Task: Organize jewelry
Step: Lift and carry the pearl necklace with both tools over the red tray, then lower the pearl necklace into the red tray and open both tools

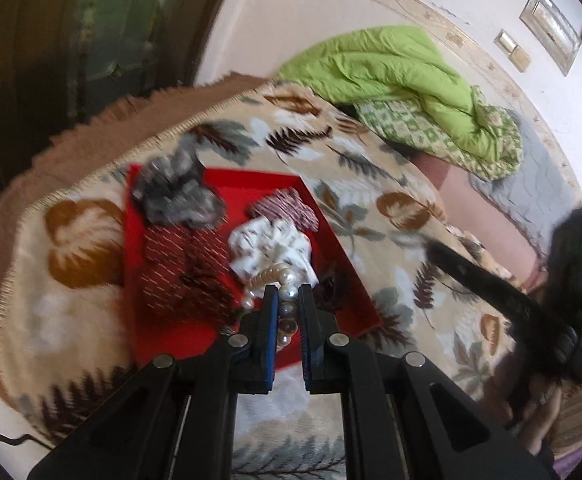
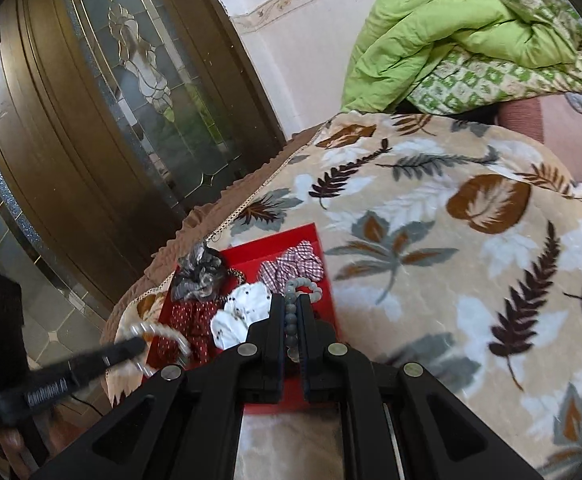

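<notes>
A red tray (image 1: 347, 248) lies on a leaf-patterned blanket (image 1: 371, 168). It holds a grey scrunchie (image 1: 175, 196), a dark red dotted scrunchie (image 1: 187, 264), a checked scrunchie (image 1: 287, 208) and a white scrunchie (image 1: 271, 244). My left gripper (image 1: 289, 294) is shut on a pearl bracelet (image 1: 287, 280) above the tray's near side. My right gripper (image 2: 291, 302) is shut on a pale grey bead bracelet (image 2: 301, 286) over the tray (image 2: 291, 240). The left gripper with its pearl bracelet (image 2: 159, 332) shows blurred at the lower left of the right wrist view.
A green quilt (image 1: 403, 76) is piled at the far side by the wall. A dark wooden door with glass panels (image 2: 131, 92) stands to the left. The right gripper's body (image 1: 571, 280) shows at the right of the left wrist view.
</notes>
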